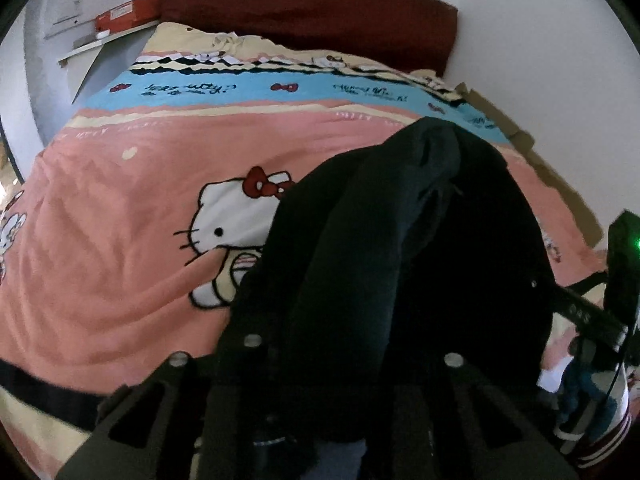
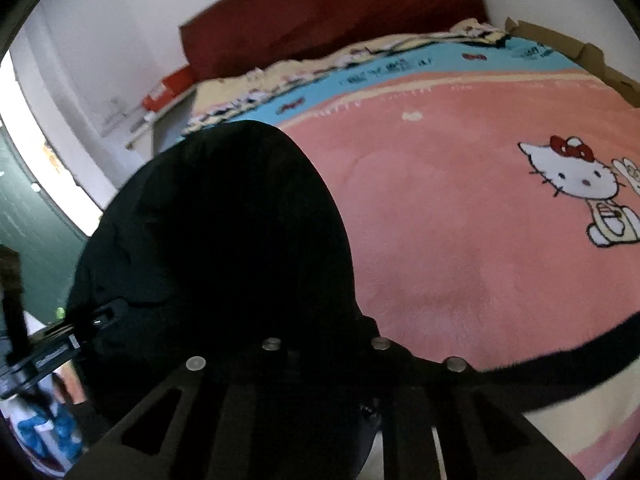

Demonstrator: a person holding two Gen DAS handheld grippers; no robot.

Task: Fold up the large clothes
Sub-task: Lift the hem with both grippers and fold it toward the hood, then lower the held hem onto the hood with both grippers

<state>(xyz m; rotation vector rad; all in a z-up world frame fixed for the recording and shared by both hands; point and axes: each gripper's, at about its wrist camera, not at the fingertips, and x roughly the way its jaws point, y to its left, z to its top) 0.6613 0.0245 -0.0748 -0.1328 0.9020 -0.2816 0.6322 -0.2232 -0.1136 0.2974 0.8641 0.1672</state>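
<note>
A large black garment (image 1: 400, 220) hangs bunched up over the pink cartoon-cat blanket (image 1: 120, 240) on the bed. In the left wrist view my left gripper (image 1: 340, 344) is buried in the dark cloth, which rises in thick folds from between its jaws; the fingertips are hidden. In the right wrist view the same black garment (image 2: 224, 220) bulges over my right gripper (image 2: 320, 344), whose jaws are shut on the fabric. Each gripper shows at the edge of the other's view, close by at the same height.
The pink blanket (image 2: 460, 240) covers the whole bed, with a blue band near a dark red headboard (image 1: 312, 4). A shelf with a red box (image 1: 120, 14) is on the wall to the left. Flattened cardboard (image 2: 580, 56) lines the bed's right side.
</note>
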